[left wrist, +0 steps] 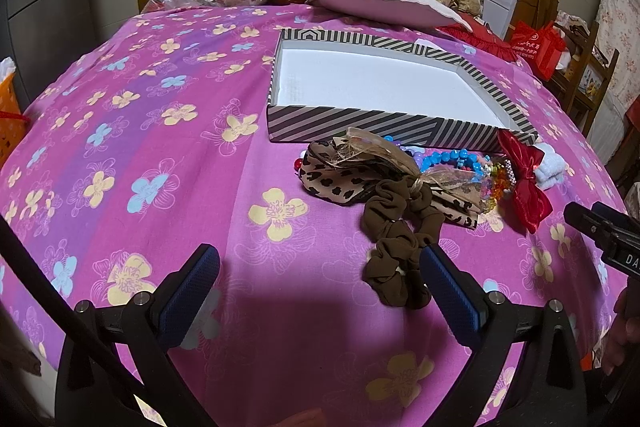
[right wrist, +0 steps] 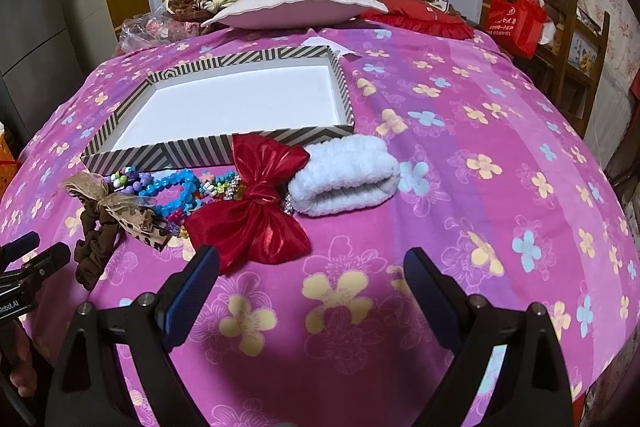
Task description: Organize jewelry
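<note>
Currently both tongs are spread wide and hold nothing. Left tongs (left wrist: 320, 283) hover over the pink floral bedspread (left wrist: 140, 155), right pad just beside the brown scrunchie (left wrist: 396, 239). Right tongs (right wrist: 312, 287) hover low near the red satin bow (right wrist: 256, 207), left pad close to its lower lobe.

Jewelry sits in one heap on the bed, right against the front wall of the striped box (left wrist: 360, 125). Box is shallow, black-and-white striped sides, white inside, nothing in it.

Heap, as the right wrist camera sees it from left to right:
- brown scrunchie, crumpled, tied with a sheer tan ribbon (right wrist: 116, 203)
- leopard-print band (left wrist: 332, 179), partly under the scrunchie
- bead bracelets (right wrist: 180, 187): blue, purple, mixed colours, tangled together
- red satin bow, glossy, lying over the beads
- white fluffy band (right wrist: 344, 183), folded, touching the bow

A white pillow (right wrist: 296, 9) lies beyond the box.
</note>
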Tool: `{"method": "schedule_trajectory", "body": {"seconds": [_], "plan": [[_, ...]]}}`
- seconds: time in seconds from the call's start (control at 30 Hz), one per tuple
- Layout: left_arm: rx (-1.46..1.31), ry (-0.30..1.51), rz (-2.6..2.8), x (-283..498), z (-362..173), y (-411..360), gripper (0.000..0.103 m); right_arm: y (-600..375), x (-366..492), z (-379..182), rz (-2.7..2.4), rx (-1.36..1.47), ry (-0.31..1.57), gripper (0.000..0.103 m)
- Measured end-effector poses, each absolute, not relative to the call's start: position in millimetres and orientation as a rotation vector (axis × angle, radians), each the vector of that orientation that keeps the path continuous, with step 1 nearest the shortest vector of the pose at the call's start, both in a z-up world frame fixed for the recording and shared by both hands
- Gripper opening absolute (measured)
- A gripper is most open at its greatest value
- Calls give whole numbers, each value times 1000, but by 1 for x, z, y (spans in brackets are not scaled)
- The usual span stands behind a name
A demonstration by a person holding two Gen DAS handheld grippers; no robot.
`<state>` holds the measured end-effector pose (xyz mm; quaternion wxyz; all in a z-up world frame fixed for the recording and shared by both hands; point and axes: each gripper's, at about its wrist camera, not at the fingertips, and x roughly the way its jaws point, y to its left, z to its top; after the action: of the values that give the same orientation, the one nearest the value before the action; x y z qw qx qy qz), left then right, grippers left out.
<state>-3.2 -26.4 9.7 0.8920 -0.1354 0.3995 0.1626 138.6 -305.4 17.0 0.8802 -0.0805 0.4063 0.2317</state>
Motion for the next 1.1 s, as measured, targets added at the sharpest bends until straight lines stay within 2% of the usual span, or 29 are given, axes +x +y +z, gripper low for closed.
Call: {"method": "schedule_trajectory", "body": {"seconds": [1.1], "plan": [[-282, 828, 339, -3, 10, -26, 75, -306, 138, 17, 484, -170, 840, 96]]}}
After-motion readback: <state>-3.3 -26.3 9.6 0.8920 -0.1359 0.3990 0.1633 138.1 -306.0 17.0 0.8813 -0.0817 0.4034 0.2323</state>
